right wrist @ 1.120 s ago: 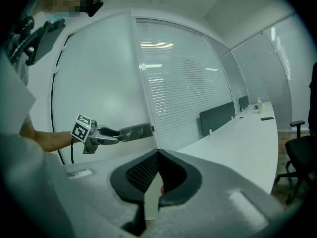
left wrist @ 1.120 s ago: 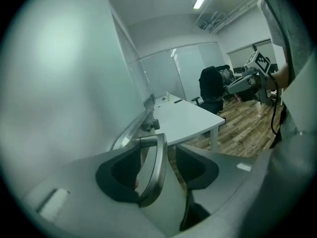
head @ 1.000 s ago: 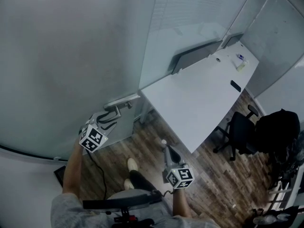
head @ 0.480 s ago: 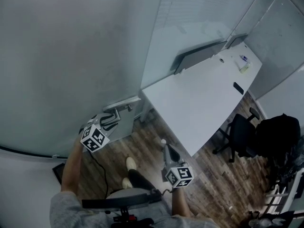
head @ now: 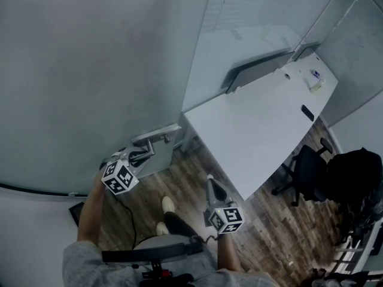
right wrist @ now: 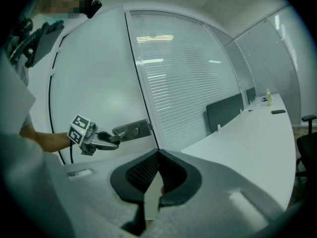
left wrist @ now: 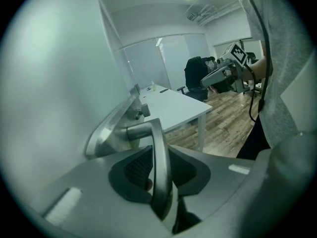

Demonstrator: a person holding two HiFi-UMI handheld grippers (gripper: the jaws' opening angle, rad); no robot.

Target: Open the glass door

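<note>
Fingers (left wrist: 136, 168) of the left gripper (left wrist: 159, 155) have just closed, pinching the handle (left wrist: 141, 130); the right gripper (right wrist: 158, 155) has its fingers pressed together.

A long white table (head: 257, 130) carries a dark grey upright screen panel (head: 257, 70) along its far edge. On its top lie a small flat black object (head: 307, 113) and, near the far end, a small pale bottle (head: 317, 86). A black office chair (head: 304, 171) stands on the dark wood-plank floor (head: 275, 232), beside a bulky black bag (head: 359, 172).
</note>
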